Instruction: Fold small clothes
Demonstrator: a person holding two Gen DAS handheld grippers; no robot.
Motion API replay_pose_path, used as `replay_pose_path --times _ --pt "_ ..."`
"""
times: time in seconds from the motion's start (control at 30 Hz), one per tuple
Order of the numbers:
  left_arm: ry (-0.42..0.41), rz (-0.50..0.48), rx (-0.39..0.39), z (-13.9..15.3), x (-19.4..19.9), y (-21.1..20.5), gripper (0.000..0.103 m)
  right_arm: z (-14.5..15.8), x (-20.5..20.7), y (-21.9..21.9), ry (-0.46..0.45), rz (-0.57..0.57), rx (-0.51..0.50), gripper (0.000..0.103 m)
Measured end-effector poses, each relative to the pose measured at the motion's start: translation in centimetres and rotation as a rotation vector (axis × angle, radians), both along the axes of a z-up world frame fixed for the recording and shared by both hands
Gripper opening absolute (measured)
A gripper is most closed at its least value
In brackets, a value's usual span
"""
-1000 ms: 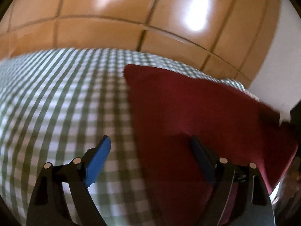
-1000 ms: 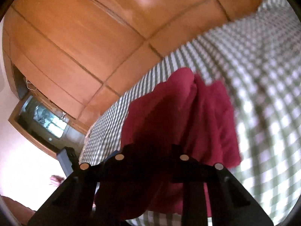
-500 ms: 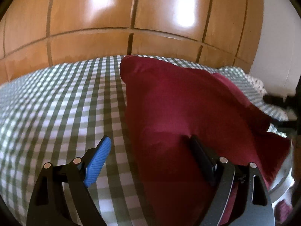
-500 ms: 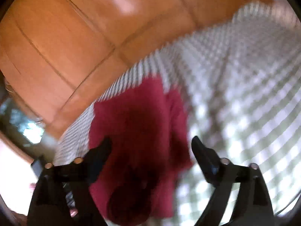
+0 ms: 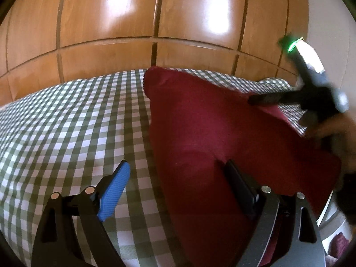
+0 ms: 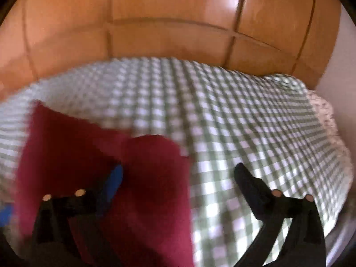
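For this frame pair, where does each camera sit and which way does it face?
Left wrist: on the left claw, angled down over the red garment on the checked cloth; own open fingers, plus the right claw.
Right wrist: on the right claw, angled down at the garment's edge; own fingers, jaws opening, nothing gripped.
Shared: garment, cloth, wooden panels behind.

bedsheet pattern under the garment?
Green-and-white gingham check on the bedsheet; sharpest in the left wrist view.
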State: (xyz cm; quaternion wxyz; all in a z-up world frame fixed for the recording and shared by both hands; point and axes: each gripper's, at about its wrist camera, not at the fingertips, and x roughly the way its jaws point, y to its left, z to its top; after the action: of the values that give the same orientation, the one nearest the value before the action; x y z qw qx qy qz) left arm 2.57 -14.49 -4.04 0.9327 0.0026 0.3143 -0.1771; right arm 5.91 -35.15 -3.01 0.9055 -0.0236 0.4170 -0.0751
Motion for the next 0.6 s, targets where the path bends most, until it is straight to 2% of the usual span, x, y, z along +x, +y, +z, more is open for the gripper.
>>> replay_pose_path --times 0.03,0.07,0.13,0.23,0.37,0.43,0.5,0.57,0.6 --pt "0.006 -0.011 -0.006 0.0 0.1 0.1 0.087 -1.6 0.3 -1.0 0.002 -0.024 0.021 0.101" --pt "0.012 -0.022 -0.013 0.2 0.2 0.1 0.087 -2.4 0.3 -2.1 -0.009 -0.038 0.086 0.101" --pt "0.019 -0.038 -0.028 0.9 0.4 0.2 0.086 -3.0 -0.2 -4.0 -0.017 -0.067 0.196 0.101" --pt "0.017 -0.036 -0.017 2.5 1.7 -0.3 0.086 -3.2 -0.9 -4.6 -0.039 -0.068 0.225 0.101" --pt "0.006 0.034 -0.017 5.0 4.5 -0.7 0.086 -3.4 -1.2 -4.9 -0.058 -0.067 0.258 0.101" --pt "0.024 0.047 0.026 5.5 6.6 -1.7 0.086 -3.5 -1.1 -5.0 -0.059 -0.066 0.266 0.101" --pt "0.034 0.071 0.115 4.8 8.7 -2.9 0.086 -3.3 -1.1 -4.7 -0.059 -0.067 0.269 0.101" --pt "0.072 0.113 0.238 2.7 10.7 -4.2 0.088 -3.4 -1.2 -4.7 -0.065 -0.069 0.270 0.101" --pt "0.098 0.112 0.315 0.7 11.8 -5.1 0.089 -3.4 -1.2 -4.7 -0.069 -0.070 0.269 0.101"
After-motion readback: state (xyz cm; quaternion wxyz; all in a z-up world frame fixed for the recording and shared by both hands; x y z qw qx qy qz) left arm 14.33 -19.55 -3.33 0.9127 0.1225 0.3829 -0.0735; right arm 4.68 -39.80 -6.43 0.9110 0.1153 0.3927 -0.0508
